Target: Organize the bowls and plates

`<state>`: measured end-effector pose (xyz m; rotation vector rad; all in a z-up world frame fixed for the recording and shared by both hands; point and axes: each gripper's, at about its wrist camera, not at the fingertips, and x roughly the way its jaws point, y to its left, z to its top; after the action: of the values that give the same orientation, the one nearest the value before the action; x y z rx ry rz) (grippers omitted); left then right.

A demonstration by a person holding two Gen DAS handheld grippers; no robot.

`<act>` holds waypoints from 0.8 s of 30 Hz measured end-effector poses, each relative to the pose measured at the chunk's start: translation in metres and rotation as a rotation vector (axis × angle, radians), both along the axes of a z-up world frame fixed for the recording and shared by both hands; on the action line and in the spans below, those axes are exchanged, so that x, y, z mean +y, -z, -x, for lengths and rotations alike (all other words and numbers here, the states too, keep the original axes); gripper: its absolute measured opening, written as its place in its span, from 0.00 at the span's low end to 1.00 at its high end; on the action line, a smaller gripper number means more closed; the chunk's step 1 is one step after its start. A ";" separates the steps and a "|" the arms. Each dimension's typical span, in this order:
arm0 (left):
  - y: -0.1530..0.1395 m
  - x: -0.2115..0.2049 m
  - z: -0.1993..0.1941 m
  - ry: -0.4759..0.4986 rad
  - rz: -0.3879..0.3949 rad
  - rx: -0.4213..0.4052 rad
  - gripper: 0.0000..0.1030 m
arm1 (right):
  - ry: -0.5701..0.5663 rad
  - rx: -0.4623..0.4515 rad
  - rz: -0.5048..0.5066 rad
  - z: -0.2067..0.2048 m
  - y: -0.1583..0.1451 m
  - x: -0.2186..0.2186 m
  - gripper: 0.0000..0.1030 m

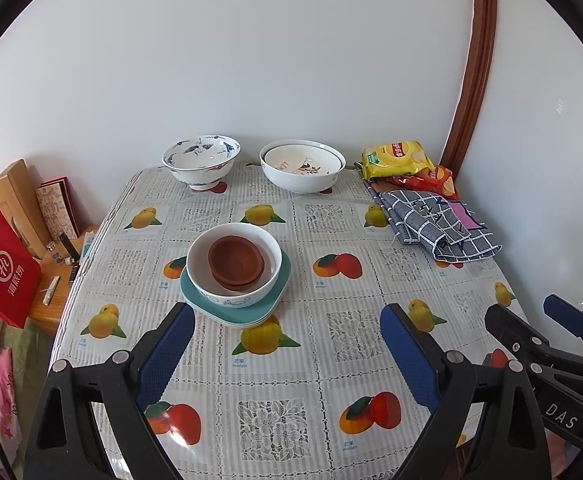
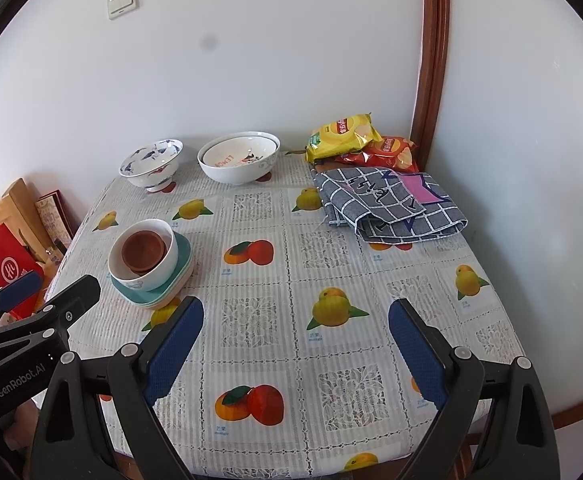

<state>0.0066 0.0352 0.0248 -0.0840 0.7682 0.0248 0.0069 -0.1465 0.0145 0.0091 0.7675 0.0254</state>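
Table [image 1: 331,360], fruit-print cloth: at the far edge, a white bowl pair [image 1: 302,170] nested, plain outside, lettering inside, and beside it toward the far left corner a blue-painted footed bowl [image 1: 200,161]. Left of centre, a stack — teal square plates [image 1: 231,306], white bowl [image 1: 233,266], brown saucers [image 1: 235,262] inside. Left gripper [image 1: 287,354] faces the stack just ahead, nearer than right gripper [image 2: 295,354] — both gape wide, holding nothing.
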 end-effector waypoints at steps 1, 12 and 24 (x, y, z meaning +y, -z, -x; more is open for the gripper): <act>0.000 0.000 0.000 0.000 0.001 0.000 0.91 | 0.000 0.000 -0.001 0.000 0.000 0.000 0.90; 0.000 0.000 0.000 -0.002 0.001 -0.003 0.92 | 0.001 -0.003 -0.001 0.002 -0.002 0.001 0.90; -0.002 0.000 0.000 -0.008 -0.004 -0.008 0.91 | -0.001 -0.006 -0.004 0.002 -0.003 0.000 0.90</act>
<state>0.0061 0.0350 0.0264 -0.0833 0.7594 0.0341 0.0046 -0.1460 0.0176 0.0125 0.7619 0.0284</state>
